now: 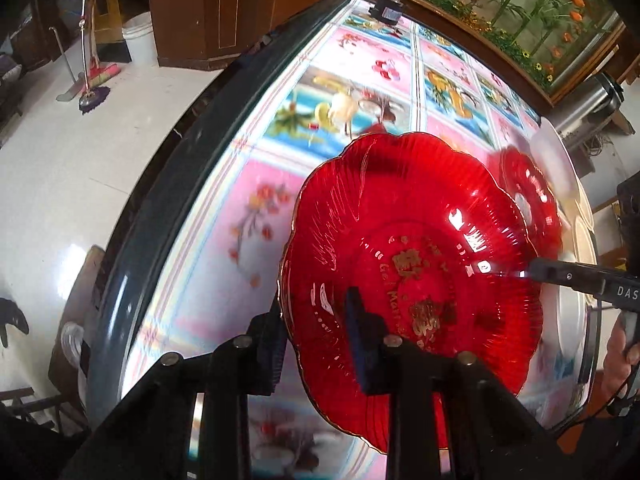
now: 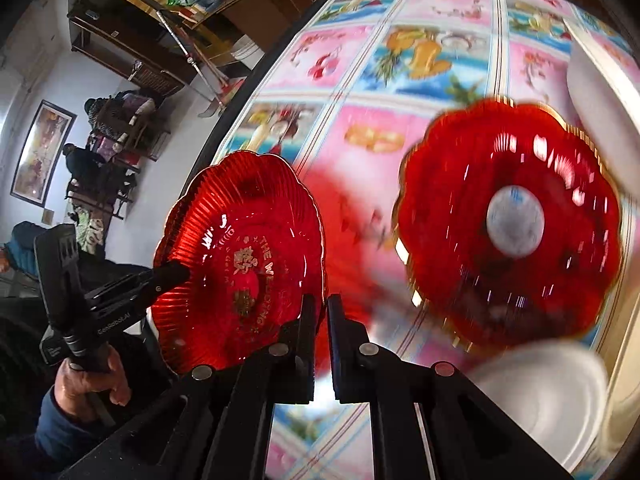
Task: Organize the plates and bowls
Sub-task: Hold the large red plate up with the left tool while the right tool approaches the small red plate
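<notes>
A red scalloped glass plate (image 1: 416, 264) with gold lettering is held tilted above the table. My left gripper (image 1: 316, 320) is shut on its near rim. The same plate (image 2: 244, 264) shows in the right wrist view, with my right gripper (image 2: 322, 320) shut on its opposite rim; that gripper's finger (image 1: 560, 274) shows at the plate's right edge in the left wrist view. A second red scalloped plate (image 2: 508, 220) lies blurred on the table to the right, and also shows in the left wrist view (image 1: 528, 192).
The round table (image 1: 280, 184) has a pink and blue picture cloth and a dark rim. White dishes (image 2: 540, 392) sit at the right, near the second plate. A small black box (image 1: 386, 10) stands at the far edge.
</notes>
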Available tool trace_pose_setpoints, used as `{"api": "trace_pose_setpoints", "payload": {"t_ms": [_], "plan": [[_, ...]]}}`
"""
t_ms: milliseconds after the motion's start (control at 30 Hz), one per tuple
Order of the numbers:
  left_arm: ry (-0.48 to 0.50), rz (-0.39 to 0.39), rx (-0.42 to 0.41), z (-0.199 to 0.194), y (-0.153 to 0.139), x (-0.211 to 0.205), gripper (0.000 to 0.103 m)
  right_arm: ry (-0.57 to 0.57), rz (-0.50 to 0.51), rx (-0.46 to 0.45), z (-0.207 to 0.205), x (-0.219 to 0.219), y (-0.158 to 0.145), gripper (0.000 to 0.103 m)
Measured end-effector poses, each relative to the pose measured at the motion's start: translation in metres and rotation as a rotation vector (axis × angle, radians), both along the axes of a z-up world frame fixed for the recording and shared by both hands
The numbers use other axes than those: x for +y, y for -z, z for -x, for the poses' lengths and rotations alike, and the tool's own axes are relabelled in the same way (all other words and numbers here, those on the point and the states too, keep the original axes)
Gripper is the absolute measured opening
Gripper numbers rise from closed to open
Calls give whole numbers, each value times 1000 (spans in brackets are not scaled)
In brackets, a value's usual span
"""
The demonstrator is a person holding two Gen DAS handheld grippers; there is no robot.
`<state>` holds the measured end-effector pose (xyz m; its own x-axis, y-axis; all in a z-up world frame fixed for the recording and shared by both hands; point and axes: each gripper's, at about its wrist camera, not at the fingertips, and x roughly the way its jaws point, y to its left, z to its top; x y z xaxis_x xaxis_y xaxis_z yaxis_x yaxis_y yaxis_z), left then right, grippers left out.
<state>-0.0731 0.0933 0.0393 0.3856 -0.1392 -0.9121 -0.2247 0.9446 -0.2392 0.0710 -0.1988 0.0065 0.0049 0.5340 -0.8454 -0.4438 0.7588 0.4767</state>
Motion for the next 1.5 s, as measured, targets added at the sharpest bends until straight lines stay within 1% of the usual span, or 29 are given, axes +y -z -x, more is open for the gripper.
{"api": "trace_pose_setpoints", "payload": {"t_ms": [133, 233, 367, 433, 467, 500, 533, 567, 600, 667, 767, 833, 867, 967, 1033, 1067, 1133, 1200, 1267, 1333, 1433, 1500], "plan": [[-7, 9, 2, 12, 2, 0, 25, -10, -6, 12, 18, -4, 5, 8], [-2, 0, -6, 16, -1, -2, 25, -5, -19, 31, 27, -8, 9, 8], [-6, -17, -17, 20, -1, -1, 26, -7, -25, 26, 36, -8, 10, 8], [-8, -13, -15, 20, -1, 0, 28, -10, -28, 18, 38, -6, 10, 9], [-8, -14, -20, 20, -2, 0, 33, -13, -29, 14, 36, -5, 11, 10], [-7, -17, -32, 21, -5, 0, 41, -21, -28, 10, 37, -5, 10, 11], [-5, -21, -42, 21, -9, 0, 46, -28, -29, 9, 39, -5, 8, 12], [-6, -28, -51, 22, -12, 1, 56, -34, -31, 6, 40, -5, 7, 12], [-7, -32, -59, 23, -14, 2, 61, -36, -29, -5, 40, -7, 3, 12], [-12, -37, -78, 25, -22, 4, 61, -40, -33, -30, 40, -12, -4, 12], [-25, -35, -93, 28, -30, 7, 61, -6, -20, -81, 33, -24, -15, 12], [-19, -27, -105, 29, -37, 6, 61, 32, 9, -117, 19, -34, -18, 12], [-15, -29, -108, 29, -39, 5, 62, 47, 42, -134, 10, -38, -16, 12], [19, -31, -125, 26, -49, -6, 65, 65, 68, -118, -8, -48, -7, 12], [39, -30, -133, 25, -52, -13, 66, 77, 101, -125, -13, -54, -3, 12], [52, -25, -134, 25, -54, -17, 66, 84, 109, -107, -13, -58, 0, 12], [81, -22, -131, 25, -55, -25, 66, 85, 106, -78, -7, -67, 3, 12], [104, -22, -129, 25, -56, -32, 66, 80, 131, -63, 4, -72, 4, 12], [121, -19, -130, 25, -57, -37, 66, 85, 122, -41, 16, -80, 5, 12], [135, -11, -135, 24, -58, -42, 66, 114, 94, -24, 28, -92, 2, 12], [162, -9, -138, 20, -60, -51, 66, 164, 33, -41, 35, -108, -11, 12], [179, -1, -142, 17, -62, -58, 66, 203, 15, -70, 34, -115, -19, 11]]}}
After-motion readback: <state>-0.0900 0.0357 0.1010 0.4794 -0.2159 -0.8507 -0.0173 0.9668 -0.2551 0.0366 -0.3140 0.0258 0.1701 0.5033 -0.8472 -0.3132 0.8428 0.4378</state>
